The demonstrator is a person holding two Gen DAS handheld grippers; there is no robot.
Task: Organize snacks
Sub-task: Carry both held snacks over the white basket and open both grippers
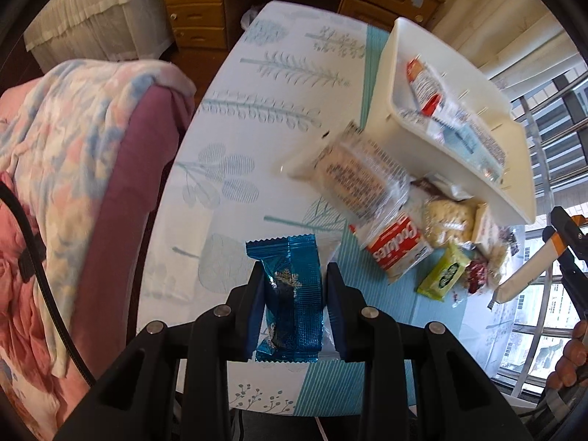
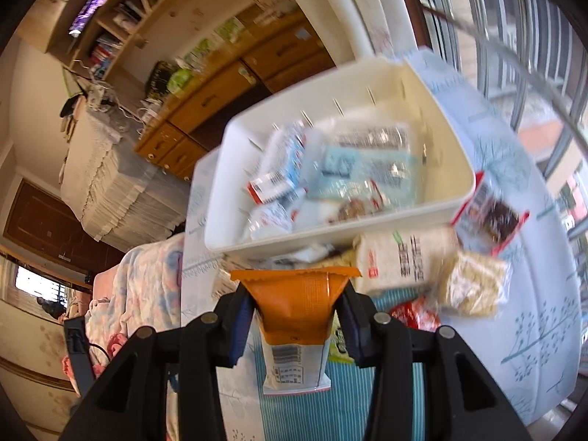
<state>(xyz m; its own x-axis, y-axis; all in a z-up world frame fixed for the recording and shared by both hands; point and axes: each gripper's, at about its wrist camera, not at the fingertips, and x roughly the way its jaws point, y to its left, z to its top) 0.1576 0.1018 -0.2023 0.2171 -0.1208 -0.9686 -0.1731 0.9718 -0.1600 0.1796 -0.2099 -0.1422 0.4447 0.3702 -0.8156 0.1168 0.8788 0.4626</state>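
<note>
Snacks lay in a loose heap on the surface [image 1: 279,84], which wore a pale cloth printed with blue leaves and trees. My left tongs [image 1: 294,294] were clamped on a shiny blue foil packet [image 1: 294,294] with a snowflake on it, their blue pads pressed to its two sides, and the packet hung clear above the cloth. My right tongs [image 2: 294,316] were clamped on an orange and white packet [image 2: 296,316], gripped at its orange part with the crimped orange edge flaring out beyond the pads and the white barcode end toward the camera.

The white bin [image 1: 389,73] stood on the surface past both packets, with several wrapped snacks already inside it, among them a red and white pack [image 1: 422,84] and a pale blue one [image 2: 352,172]. Just beside the bin's near wall sat the rest of the heap: a clear bag with printed text [image 1: 356,176], a red and white pack marked Cookies [image 1: 398,246], a clear pack of pale biscuits [image 1: 446,220], a yellow-green pack [image 1: 443,275] and a small red wrapper [image 1: 477,275]. From the right wrist view I also saw a white bag with dark lettering [image 2: 408,257] against the bin, though blur made it hard to read.

A bed with a floral quilt [image 1: 55,147] ran along the left of the surface, and wooden drawers [image 1: 194,3] stood behind it. My own fingers [image 1: 573,352] showed at the right edge of the left view, with the right tongs' orange packet tip nearby.
</note>
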